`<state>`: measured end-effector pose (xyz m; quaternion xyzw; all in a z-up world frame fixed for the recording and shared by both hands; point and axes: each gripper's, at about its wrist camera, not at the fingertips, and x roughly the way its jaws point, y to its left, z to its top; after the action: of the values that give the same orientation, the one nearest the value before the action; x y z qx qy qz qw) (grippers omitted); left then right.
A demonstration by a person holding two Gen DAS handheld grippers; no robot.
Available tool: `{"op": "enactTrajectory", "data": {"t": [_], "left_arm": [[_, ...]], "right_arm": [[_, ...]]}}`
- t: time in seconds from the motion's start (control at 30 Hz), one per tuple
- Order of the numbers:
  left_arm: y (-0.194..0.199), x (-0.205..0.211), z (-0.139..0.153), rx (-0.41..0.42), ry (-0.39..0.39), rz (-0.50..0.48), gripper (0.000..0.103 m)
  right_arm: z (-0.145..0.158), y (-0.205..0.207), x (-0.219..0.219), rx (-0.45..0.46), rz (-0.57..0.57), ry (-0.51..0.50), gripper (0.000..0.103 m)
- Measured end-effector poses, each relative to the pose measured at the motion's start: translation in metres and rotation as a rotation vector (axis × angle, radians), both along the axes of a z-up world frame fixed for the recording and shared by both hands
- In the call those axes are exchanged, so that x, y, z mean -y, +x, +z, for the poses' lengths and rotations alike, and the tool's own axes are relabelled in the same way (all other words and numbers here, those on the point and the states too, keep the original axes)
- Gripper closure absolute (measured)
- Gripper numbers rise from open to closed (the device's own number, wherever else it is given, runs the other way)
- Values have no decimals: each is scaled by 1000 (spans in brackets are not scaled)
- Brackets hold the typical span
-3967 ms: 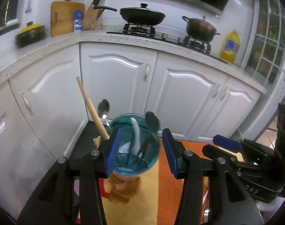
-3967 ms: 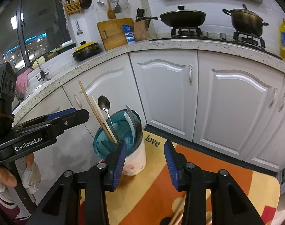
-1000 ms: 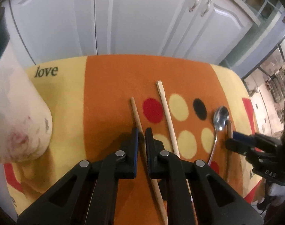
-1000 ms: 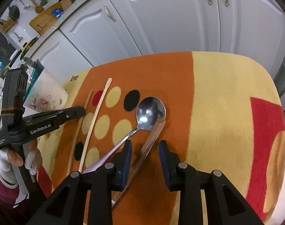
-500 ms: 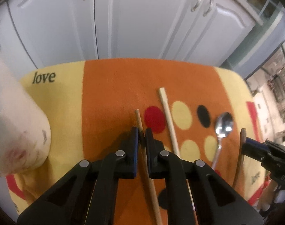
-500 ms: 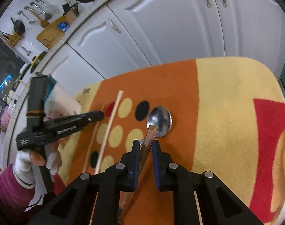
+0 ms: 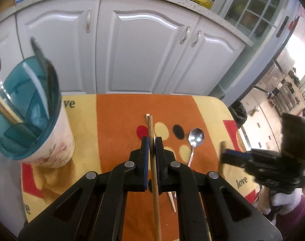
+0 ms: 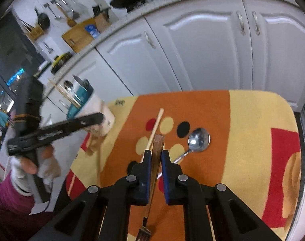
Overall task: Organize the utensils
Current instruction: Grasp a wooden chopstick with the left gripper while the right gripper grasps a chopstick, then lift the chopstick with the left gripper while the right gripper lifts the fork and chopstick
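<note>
Left tongs (image 7: 149, 144): pads pressing on a wooden chopstick (image 7: 155, 180), having closed the last bit onto it; the stick is running forward past the tips, above the rug

Right tongs (image 8: 157, 156): gripping the brown handle of a fork (image 8: 155, 172), having just closed on it; tines are hanging low toward the camera

Rug (image 8: 250, 132): orange, yellow and red with coloured dots, lying on the floor before the white cabinets (image 7: 144, 46); the landmark here

Second chopstick (image 8: 155, 129): lying on the rug's dotted area, just left of the fork handle

Spoon (image 8: 196, 140): lying on the rug, bowl up, right of the black dot

Utensil holder (image 7: 30, 120): white cup with teal divided top, standing at the rug's left end, holding chopsticks, a spoon and other utensils

Gloved hand (image 8: 30, 168): holding the left tool, left of the rug
</note>
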<state>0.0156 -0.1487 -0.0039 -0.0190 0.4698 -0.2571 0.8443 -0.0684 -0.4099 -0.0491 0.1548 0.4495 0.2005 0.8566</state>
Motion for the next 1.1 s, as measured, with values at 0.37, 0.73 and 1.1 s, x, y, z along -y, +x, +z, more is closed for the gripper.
{"op": "enactTrajectory", "data": {"t": [0.37, 0.73, 1.1], "left_arm": [[-4, -21, 0, -7, -19, 47, 98], [-10, -20, 4, 5, -27, 45, 98], [-30, -32, 34, 55, -67, 24, 99]], "right_arm": [[-55, 32, -18, -173, 43, -108, 93], [-57, 25, -34, -122, 59, -225, 89], [32, -22, -28, 102, 64, -52, 93]]}}
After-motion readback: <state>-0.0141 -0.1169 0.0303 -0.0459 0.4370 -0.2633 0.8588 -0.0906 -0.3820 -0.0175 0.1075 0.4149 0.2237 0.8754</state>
